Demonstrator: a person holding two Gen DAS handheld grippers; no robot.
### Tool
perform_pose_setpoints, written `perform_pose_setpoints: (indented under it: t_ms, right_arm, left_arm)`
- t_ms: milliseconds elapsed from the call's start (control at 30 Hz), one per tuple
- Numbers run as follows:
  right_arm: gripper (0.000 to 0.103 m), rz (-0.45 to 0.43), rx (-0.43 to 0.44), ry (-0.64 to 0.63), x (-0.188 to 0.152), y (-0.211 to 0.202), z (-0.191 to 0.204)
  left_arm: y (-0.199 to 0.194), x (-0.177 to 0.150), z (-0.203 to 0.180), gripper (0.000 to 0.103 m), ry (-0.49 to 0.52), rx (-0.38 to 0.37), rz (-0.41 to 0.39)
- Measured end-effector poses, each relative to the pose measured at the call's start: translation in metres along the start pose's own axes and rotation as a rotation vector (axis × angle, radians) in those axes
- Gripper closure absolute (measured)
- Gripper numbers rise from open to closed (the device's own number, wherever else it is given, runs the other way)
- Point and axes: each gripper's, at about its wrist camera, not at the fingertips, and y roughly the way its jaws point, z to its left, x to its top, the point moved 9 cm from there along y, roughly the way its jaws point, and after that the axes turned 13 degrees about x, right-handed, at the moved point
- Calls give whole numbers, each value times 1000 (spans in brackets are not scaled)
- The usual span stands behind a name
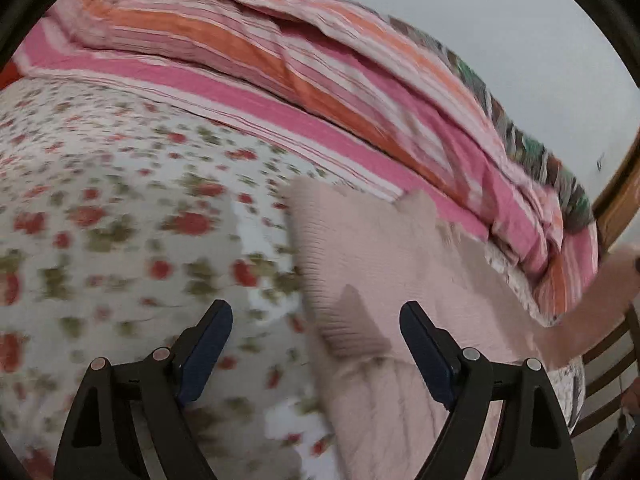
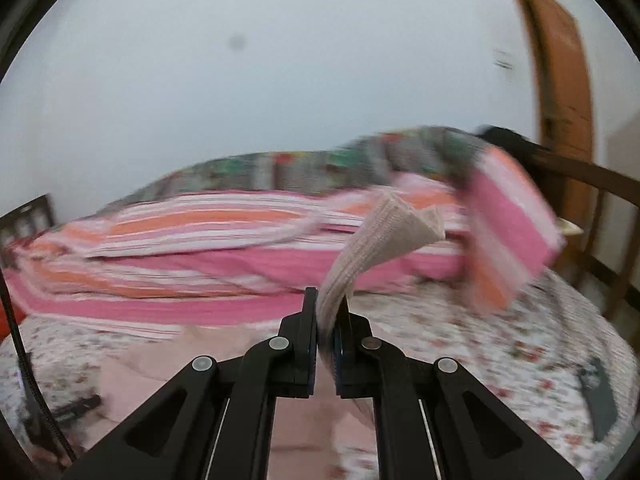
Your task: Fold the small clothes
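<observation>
Sweater: pale pink knit (image 1: pixel 384 256) lying on the flowered bedsheet (image 1: pixel 120 208), its ribbed hem facing the left gripper; the lower part runs out of the left wrist view behind the gripper's frame.
Left gripper: (image 1: pixel 316 344) fingers spread wide above the sweater's ribbed edge, nothing between them; whether the right-hand finger touches the knit cannot be told through the blur.
Right gripper: (image 2: pixel 327 312) fingers pressed together, pinching a ribbed strip of the sweater (image 2: pixel 384 236) that stands up and curls over above the tips.
Rest of sweater, right view: pink cloth spreads flat below the gripper, mostly covered by its black frame.
Blanket: pink, orange and white stripes (image 1: pixel 248 52), bunched along the far side of the bed; folds smeared by blur.
Patterned cloth: green and brown edge (image 2: pixel 320 164) behind the blanket, design unreadable.
Person: a bare forearm (image 1: pixel 596 292) at the right rim of the left view, cut off by the lens edge.
Chair: wooden slats (image 1: pixel 608 352) beside the bed, only partly seen.
Dark object: flat shape on the sheet (image 2: pixel 600 396) at the right, too blurred to identify.
Cable: black cord (image 2: pixel 24 360) at the left rim, both ends out of frame.
</observation>
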Motion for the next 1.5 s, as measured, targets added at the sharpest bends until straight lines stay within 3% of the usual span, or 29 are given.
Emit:
perform_pose_setpoints:
  t_ms: [133,233,433,533,567,600,700,833,933,1033,1133,1233,1333,1367,1433,1500]
  right_arm:
    - [97,77,155,-58,-14,61,91]
    - [97,207,265,-76,-62,112,151]
    - [96,352,337,-100,-135,163,208]
    - [79,441,368,-96,-158,182,220]
    - [55,470,387,-87,-165,185,220]
    - [38,498,419,-75,-169,189,223]
    - [36,512,455,-68,-170,176,222]
    - [29,403,475,-97,-145,131,195]
    - [25,285,360,-149,-127,102,142]
    - [25,253,233,-162,-122,83,81]
    - [25,253,102,-127,-124,75,17]
    - [25,311,19,-46,-139,78,-37]
    - [26,357,-21,6,-158,82,-70]
    - [26,365,-23,16,-163,84,-76]
    - [27,388,-17,32,-170,90,-82]
    - [30,385,3,44,-168,94,-81]
  left_arm:
    - [-21,5,32,18,-21,64,-43]
    - [-31,-1,56,18,-68,64,-43]
    - [-43,-21,83,18,-57,82,-52]
    - [-55,-27,80,18,-38,86,-83]
    - [-56,-27,76,18,-32,75,-81]
    - [-56,-29,71,18,-26,60,-73]
    - [-53,-29,57,18,-16,22,-40]
    - [-48,-27,34,20,11,-31,-41]
    - [-41,-25,5,22,61,-79,-37]
    - [-35,-22,-18,30,96,-100,-43]
    - [-22,-18,-41,45,125,-97,-27]
    - [-4,-15,-49,58,140,-28,-10]
    - [6,-11,-49,81,114,8,-10]
    - [9,-11,-50,96,121,20,-7]
    - [11,-11,-54,97,165,60,-22]
    - [-4,0,-54,97,158,53,-119]
